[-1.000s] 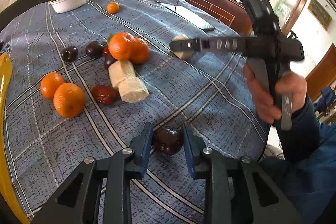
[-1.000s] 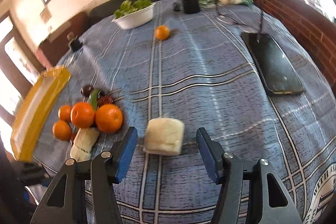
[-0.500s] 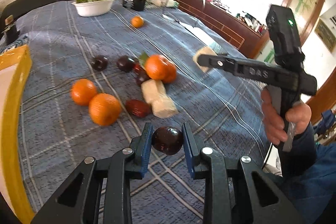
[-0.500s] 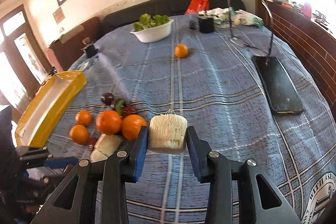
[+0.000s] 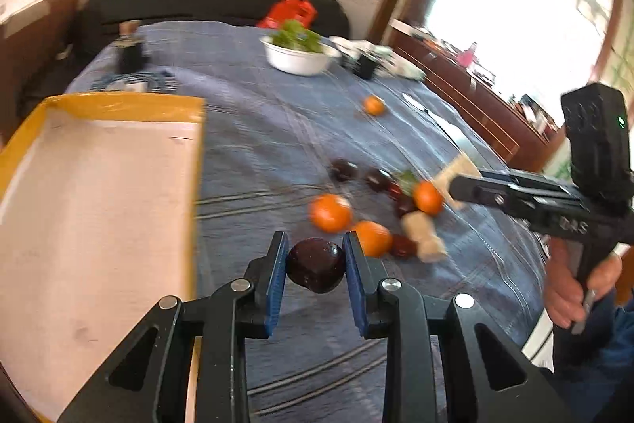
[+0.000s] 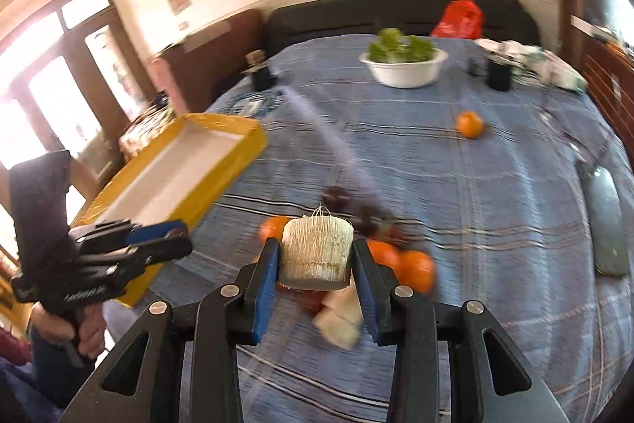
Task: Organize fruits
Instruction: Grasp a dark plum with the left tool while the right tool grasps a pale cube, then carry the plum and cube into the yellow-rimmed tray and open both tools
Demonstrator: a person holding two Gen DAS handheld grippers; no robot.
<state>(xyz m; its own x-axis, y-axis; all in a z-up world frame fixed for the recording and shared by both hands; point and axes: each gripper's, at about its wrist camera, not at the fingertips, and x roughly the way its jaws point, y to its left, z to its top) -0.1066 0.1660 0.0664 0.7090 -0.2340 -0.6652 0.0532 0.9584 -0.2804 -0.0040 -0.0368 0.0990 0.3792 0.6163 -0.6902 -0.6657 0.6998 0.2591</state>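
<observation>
Between the left tongs (image 5: pixel 316 264), clamped: a dark plum (image 5: pixel 316 265). Between the right tongs (image 6: pixel 316 274), clamped: a pale fibrous chunk (image 6: pixel 317 248). Left of both, a yellow tray (image 5: pixel 190 104).

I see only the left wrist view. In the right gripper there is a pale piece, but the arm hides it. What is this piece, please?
Observer: In the right wrist view the right gripper is shut on a pale fibrous chunk, cut flat, with loose threads on top.
Operator: Is it lifted from the cloth?
Observer: Yes, oranges and a pale piece on the table show underneath it.
Operator: Can you see my left gripper there?
Observer: Yes, the left gripper is at the left, in front of the yellow tray; its dark plum is hidden from that side.
</observation>
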